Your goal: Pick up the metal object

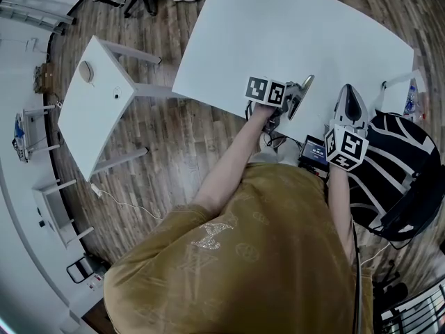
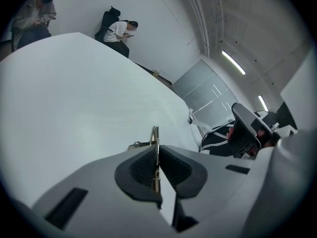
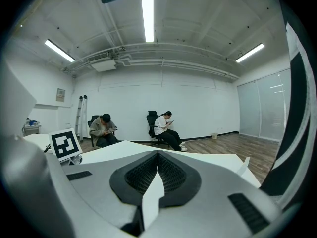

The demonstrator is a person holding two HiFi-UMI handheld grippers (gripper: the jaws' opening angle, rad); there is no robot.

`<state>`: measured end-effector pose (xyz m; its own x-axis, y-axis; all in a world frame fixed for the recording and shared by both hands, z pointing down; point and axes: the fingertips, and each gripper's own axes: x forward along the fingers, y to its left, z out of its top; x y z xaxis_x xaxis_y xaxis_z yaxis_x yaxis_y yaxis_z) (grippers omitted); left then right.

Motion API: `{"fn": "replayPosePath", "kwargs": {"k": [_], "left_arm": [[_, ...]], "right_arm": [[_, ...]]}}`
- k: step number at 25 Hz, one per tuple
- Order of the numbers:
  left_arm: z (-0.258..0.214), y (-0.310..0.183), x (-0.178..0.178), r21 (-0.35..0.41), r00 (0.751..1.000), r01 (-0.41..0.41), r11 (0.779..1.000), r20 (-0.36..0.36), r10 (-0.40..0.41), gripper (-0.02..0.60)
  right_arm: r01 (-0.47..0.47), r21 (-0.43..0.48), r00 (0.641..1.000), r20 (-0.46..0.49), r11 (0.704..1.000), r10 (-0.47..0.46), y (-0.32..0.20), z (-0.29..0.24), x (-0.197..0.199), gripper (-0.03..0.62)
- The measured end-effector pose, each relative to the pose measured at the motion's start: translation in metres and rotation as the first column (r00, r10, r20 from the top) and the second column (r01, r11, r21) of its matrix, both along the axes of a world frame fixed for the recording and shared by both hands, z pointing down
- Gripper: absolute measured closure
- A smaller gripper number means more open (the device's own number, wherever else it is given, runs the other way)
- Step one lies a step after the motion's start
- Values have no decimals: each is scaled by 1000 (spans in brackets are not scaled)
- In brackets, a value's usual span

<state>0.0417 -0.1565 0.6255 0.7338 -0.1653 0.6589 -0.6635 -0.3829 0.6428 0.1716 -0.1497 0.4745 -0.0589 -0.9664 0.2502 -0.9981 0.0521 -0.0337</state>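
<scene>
A thin flat metal piece stands on edge between the pads of my left gripper, which is shut on it. Its upper end sticks out past the fingertips over the white table. In the head view the left gripper sits at the table's near edge, with the metal piece showing at its tip. My right gripper hovers just to the right of it, also at the near edge. In the right gripper view its jaws are shut with nothing between them.
The large white table stretches away from me. A small white side table stands on the wood floor to the left. A black chair with white stripes is close on the right. Two seated people are by the far wall.
</scene>
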Motion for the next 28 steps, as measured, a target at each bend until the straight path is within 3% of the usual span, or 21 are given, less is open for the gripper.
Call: {"fn": "replayPosePath", "kwargs": {"k": [11, 19, 24, 28], "left_arm": [[-4, 8, 7, -25, 999, 15, 1000, -49, -16, 566], [-28, 5, 19, -49, 980, 69, 996, -183, -76, 566], [-50, -1, 24, -48, 958, 100, 994, -266, -109, 566], [-74, -9, 26, -73, 919, 138, 988, -364, -155, 566]], "right_arm": [[-18, 13, 1000, 5, 1000, 18, 4, -4, 7, 585], [-57, 14, 998, -24, 998, 57, 6, -6, 8, 585], [-81, 36, 996, -28, 996, 82, 6, -12, 10, 585], [-91, 52, 995, -23, 994, 92, 6, -17, 12, 585]]}}
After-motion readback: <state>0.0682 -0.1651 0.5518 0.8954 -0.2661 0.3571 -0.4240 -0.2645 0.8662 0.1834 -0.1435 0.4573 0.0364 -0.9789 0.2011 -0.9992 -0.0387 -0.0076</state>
